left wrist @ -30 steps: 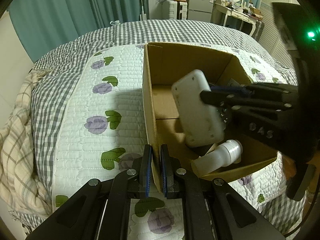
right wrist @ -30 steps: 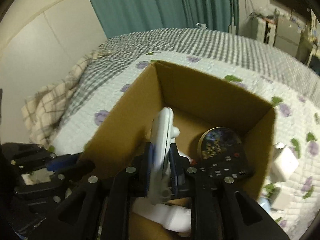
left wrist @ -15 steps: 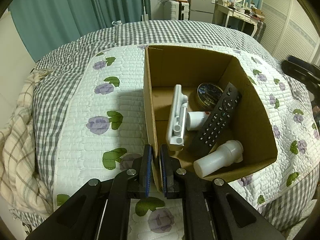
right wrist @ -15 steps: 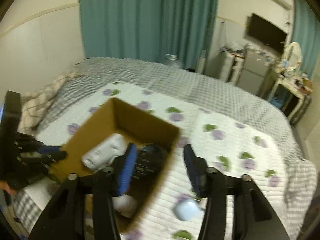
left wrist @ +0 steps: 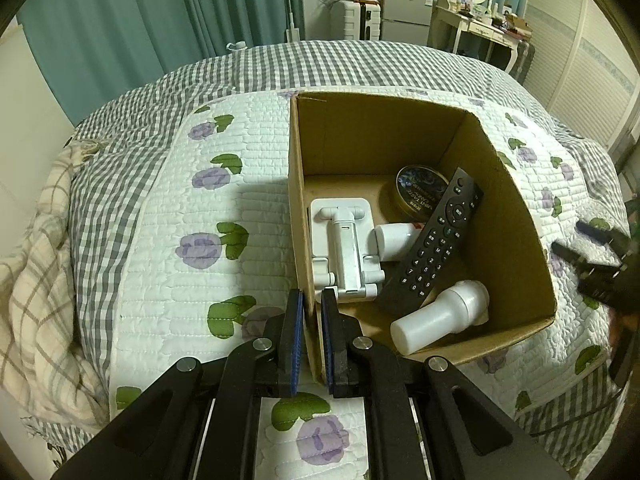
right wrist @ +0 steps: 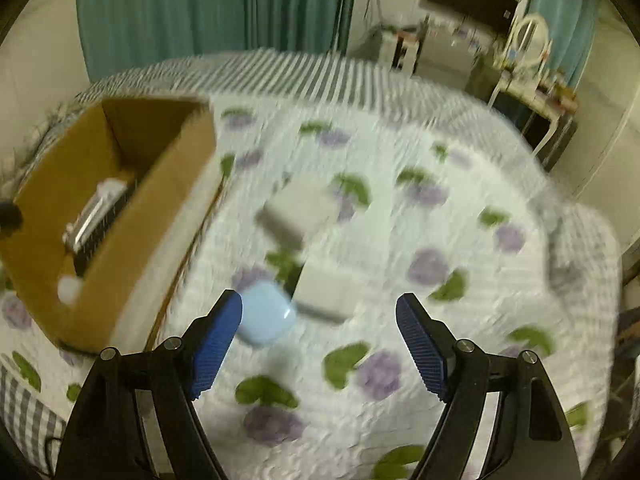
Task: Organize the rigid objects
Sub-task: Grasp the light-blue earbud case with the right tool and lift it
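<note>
Bed: a white quilt with purple flowers and green leaves lies over a grey checked cover, and everything I work with rests on it.
My left hand-held gripper: clamped on the near left wall of the cardboard box, one blue pad outside the wall and one inside, jaws nearly together.
Cardboard box: open-topped, standing on the quilt, its left wall running straight away from my left grip.
White folding stand: lying flat on the box floor against the left wall, just beyond my left fingertips.
Small white cylinder: on its side between the stand and the remote, its far end tucked under the remote.
Round dark tin: toward the far right of the box floor, partly covered by the remote.
Black remote: lying diagonally, buttons up, its upper end propped against the right wall.
White bottle: on its side near the front right corner of the box.
My right hand-held gripper: wide open, holding nothing, above the quilt to the right of the box; this view is motion-blurred.
Pale blue case: on the quilt, just beside my right gripper's left pad.
Two whitish blocks: on the quilt past the blue case, the nearer one just beside it; too blurred to identify.
</note>
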`<state>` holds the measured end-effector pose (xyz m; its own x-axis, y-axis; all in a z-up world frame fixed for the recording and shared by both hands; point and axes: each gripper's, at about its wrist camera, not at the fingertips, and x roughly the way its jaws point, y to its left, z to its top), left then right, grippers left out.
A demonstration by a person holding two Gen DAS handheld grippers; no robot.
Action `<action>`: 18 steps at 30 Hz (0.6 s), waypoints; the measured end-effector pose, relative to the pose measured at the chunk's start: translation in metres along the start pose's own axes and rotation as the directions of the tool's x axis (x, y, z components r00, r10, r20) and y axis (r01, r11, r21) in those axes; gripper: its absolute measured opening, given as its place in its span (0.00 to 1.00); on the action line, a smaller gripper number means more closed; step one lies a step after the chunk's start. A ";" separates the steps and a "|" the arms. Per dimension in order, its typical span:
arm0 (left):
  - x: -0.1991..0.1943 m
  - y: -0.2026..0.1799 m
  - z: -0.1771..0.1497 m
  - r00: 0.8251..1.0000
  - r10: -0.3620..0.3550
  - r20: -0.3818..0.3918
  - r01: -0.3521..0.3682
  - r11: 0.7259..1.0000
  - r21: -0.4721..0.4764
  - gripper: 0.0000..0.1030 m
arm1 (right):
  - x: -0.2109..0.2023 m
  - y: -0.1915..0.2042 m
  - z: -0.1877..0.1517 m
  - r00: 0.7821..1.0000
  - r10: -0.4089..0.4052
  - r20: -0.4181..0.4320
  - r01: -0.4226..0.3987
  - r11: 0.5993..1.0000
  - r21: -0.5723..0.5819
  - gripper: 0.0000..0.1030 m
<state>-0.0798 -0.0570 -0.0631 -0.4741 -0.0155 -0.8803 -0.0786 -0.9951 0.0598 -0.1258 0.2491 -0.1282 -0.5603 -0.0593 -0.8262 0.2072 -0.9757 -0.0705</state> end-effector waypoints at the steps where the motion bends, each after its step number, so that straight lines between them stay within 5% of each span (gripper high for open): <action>1: 0.000 0.000 0.000 1.000 0.000 0.000 0.000 1.000 -0.001 0.08 | 0.010 0.001 -0.006 1.000 0.018 -0.024 -0.018 1.000 0.013 0.77; 18: 0.000 0.001 0.000 1.000 -0.006 0.001 0.006 1.000 -0.002 0.08 | 0.059 0.027 -0.018 0.990 0.087 -0.107 -0.085 0.996 0.027 0.72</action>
<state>-0.0800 -0.0583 -0.0632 -0.4742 -0.0092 -0.8804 -0.0800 -0.9954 0.0535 -0.1388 0.2235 -0.1895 -0.4512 -0.1211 -0.8842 0.2320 -0.9726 0.0148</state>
